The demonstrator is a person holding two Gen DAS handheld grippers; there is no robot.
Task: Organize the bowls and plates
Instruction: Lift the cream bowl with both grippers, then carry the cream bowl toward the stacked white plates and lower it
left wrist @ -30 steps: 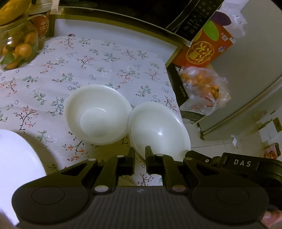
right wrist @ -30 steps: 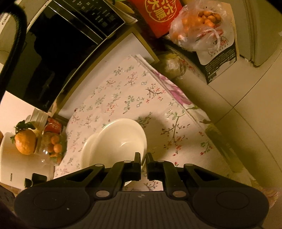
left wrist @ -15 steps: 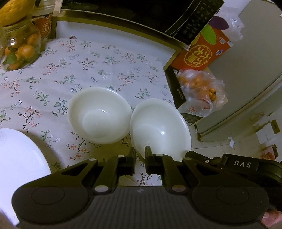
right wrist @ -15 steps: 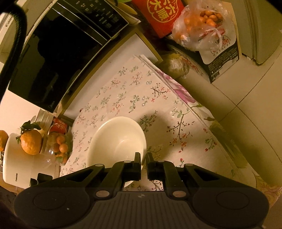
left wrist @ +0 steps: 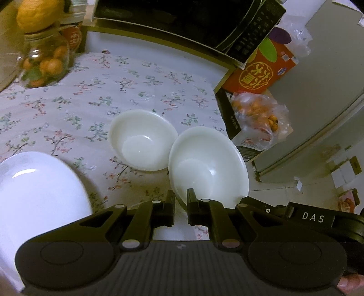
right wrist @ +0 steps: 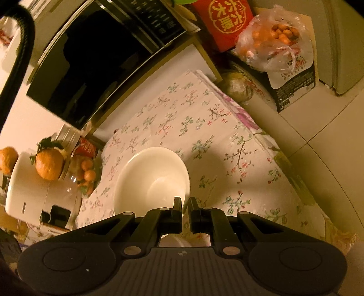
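Left wrist view: the left gripper (left wrist: 180,200) has its fingers drawn close together, a narrow gap between them, and the near rim of a white bowl (left wrist: 208,164) sits in that gap. The left gripper appears clamped on this rim. The held bowl is tilted, its opening facing toward 10 o'clock, and it hangs at the right edge of the floral tablecloth (left wrist: 127,91).

A second white bowl (left wrist: 143,140) stands upright on the cloth at 11 o'clock from the held bowl, the two rims touching or nearly so; contact cannot be confirmed. A white plate (left wrist: 41,184) lies at the lower left of the frame, at 9 o'clock from the gripper, partly cut off by the frame edge.

At 10 o'clock, far corner of the cloth: a glass jar (left wrist: 43,61) with small oranges inside and a large orange fruit on top. At 12 o'clock: a black microwave (left wrist: 182,20). At 2 o'clock, off the table: a red carton (left wrist: 259,72) and a plastic bag of oranges (left wrist: 261,113).

Right wrist view: the right gripper (right wrist: 185,205) also shows its fingers close together. A white bowl's (right wrist: 150,179) near rim lies at the fingertips, mostly on the left finger's side. Whether the rim is pinched cannot be told from this angle. The bowl lies over the cloth at 11 o'clock from the fingertips.
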